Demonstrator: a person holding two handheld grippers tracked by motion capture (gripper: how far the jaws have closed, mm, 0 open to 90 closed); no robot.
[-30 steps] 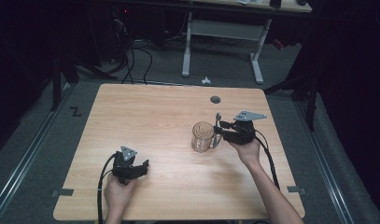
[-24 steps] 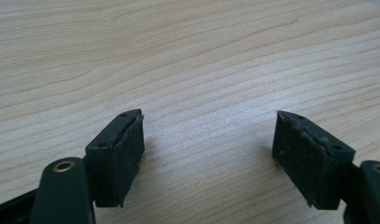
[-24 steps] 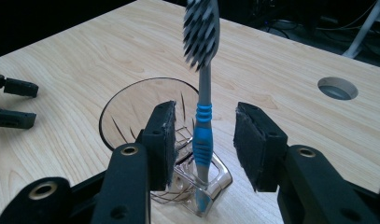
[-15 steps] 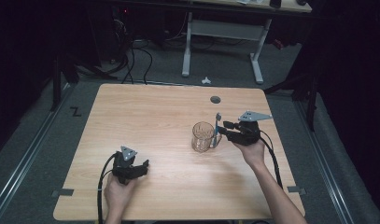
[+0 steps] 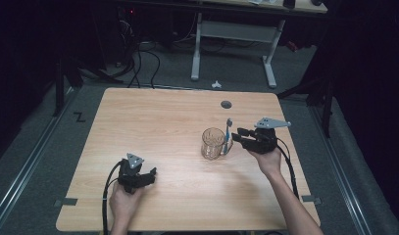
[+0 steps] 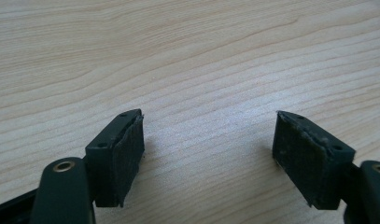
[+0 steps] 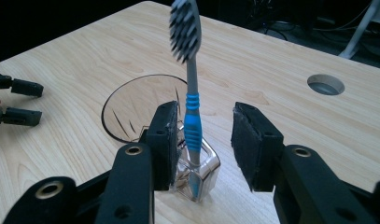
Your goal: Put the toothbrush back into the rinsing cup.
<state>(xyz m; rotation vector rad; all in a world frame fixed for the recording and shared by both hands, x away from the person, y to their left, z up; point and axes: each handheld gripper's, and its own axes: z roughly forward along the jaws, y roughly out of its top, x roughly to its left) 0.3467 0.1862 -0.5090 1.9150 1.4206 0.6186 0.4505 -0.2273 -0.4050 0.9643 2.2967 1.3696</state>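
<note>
Right gripper (image 7: 199, 144) sits level at the handle side of a clear glass mug (image 7: 145, 109) on the desk (image 5: 162, 117), jaws straddling the mug's handle (image 7: 201, 170). A toothbrush (image 7: 190, 88) with a grey stem and blue grip stands upright through the handle loop, between the two pads, bristle head up above the jaws. The left pad is just beside or touching the handle and the toothbrush; the other pad stands apart from both, a gap showing on that side. The jaws have just been closing with the toothbrush and handle between them, but they are not clamped yet, so this gripper counts as released. In the high view the right gripper (image 5: 246, 138) is just right of the mug (image 5: 212, 143), toothbrush (image 5: 228, 133) between them. Left gripper (image 5: 147, 177) rests low on the near-left part of the desk, well apart from the mug, jaws spread wide with bare wood (image 6: 201, 70) between them, holding nothing.
</note>
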